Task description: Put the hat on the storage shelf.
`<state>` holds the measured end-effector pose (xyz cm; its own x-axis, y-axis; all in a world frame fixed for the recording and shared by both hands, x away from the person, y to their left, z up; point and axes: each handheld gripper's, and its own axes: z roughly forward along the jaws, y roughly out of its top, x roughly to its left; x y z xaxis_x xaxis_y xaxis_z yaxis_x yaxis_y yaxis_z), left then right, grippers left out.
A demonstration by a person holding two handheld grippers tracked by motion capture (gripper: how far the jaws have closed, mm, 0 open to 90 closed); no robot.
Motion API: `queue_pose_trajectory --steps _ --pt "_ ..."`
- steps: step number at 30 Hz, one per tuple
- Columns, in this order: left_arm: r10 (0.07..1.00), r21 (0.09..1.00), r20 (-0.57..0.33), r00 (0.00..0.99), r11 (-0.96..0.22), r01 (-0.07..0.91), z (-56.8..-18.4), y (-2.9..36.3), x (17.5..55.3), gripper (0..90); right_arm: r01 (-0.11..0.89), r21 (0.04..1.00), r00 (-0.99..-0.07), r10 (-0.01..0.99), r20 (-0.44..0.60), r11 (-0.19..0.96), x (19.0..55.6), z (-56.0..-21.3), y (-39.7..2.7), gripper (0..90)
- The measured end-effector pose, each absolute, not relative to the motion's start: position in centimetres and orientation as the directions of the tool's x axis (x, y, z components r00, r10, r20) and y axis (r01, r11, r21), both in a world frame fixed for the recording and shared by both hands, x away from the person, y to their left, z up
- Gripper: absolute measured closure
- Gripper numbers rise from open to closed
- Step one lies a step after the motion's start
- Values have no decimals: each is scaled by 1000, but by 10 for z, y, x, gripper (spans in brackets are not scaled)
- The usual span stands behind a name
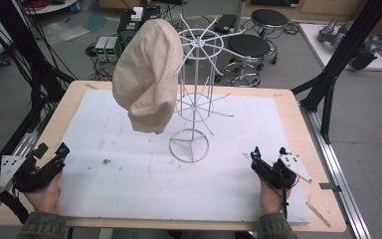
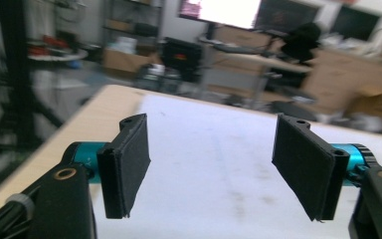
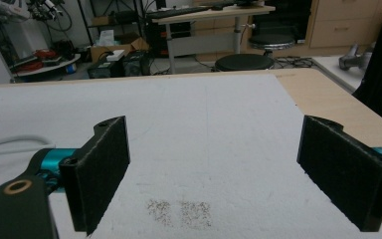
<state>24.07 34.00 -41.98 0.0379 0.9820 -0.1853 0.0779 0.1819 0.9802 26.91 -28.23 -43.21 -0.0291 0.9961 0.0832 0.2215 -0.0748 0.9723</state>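
At the near edge of the table [image 1: 303,124], the left gripper [image 1: 52,151] rests at the left corner with its jaws spread wide and nothing between them, and the right gripper [image 1: 268,152] sits near the right corner, jaws likewise spread and empty. Both lie on a white mat [image 1: 129,179] that covers most of the pale wood top; the mat is scuffed, with a small dark smudge [image 1: 106,161] left of centre and grey specks [image 3: 179,213] just ahead of the right gripper. Farther in, a white wire rack [image 1: 194,99] stands upright on its ring base near the middle of the mat, and a beige hat [image 1: 146,74] hangs from its upper left arm, clear of the mat and well apart from both grippers. Beyond the table lie a grey floor, black stools [image 1: 248,47], boxes with cables, a desk and black frame legs. No writing can be read.
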Motion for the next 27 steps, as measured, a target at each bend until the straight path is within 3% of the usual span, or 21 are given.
queue_pose_trajectory --steps 5,11,27 --pt "995 991 -80 -63 86 103 -426 334 241 278 223 971 -24 995 92 -85 269 -432 -283 122" --pt "987 987 -76 -143 95 130 -428 333 241 278 227 969 -15 994 107 -100 269 -432 -285 122" --pt "988 982 -75 -136 97 159 -431 330 244 288 238 965 -15 993 119 -112 269 -435 -288 124"
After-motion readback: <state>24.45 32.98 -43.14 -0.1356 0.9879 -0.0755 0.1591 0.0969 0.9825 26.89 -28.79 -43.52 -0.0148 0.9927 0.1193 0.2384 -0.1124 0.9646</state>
